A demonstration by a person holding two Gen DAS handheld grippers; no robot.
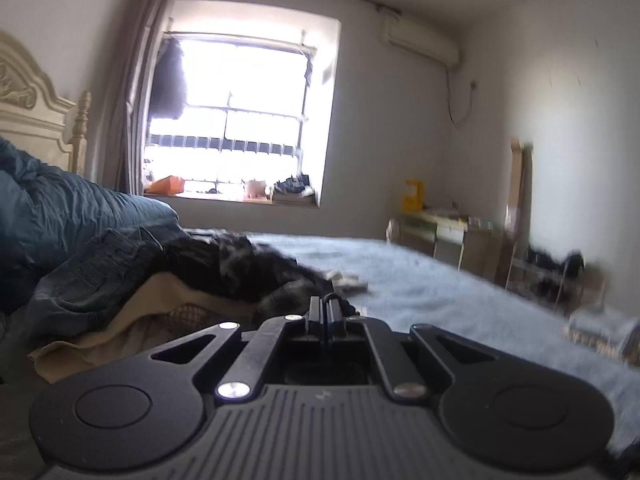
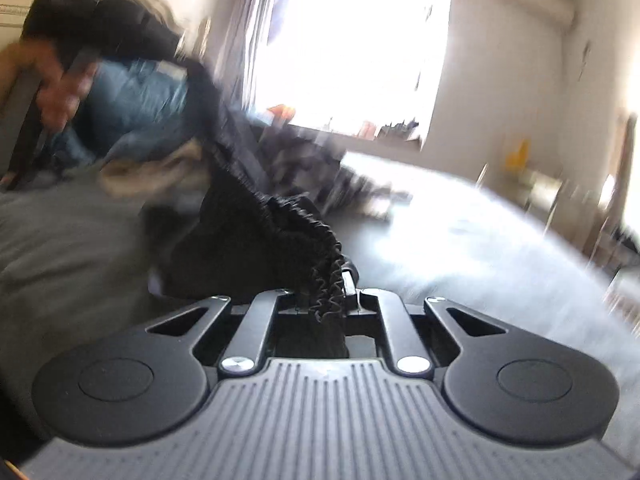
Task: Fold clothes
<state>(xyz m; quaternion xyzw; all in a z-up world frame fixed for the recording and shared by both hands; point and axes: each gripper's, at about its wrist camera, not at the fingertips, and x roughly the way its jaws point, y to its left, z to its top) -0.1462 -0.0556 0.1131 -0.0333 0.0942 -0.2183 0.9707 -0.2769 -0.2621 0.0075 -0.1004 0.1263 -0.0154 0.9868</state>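
Right gripper (image 2: 334, 284) clamps black garment (image 2: 256, 236), its far end blurred; left gripper (image 1: 327, 306) fully closed, contents indiscernible; pile (image 1: 160, 276) partly hidden

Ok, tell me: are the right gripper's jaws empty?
No, the right gripper is shut on the ruffled elastic edge of a black garment.

A window (image 1: 240, 120) with bars fills the far wall; a grey curtain (image 1: 138, 80) hangs at its left edge. Small items line the sill (image 1: 240, 197). An air conditioner (image 1: 420, 42) is mounted high at right. A carved headboard (image 1: 36, 108) stands at left. A desk (image 1: 440, 232) carries a yellow box (image 1: 414, 195).
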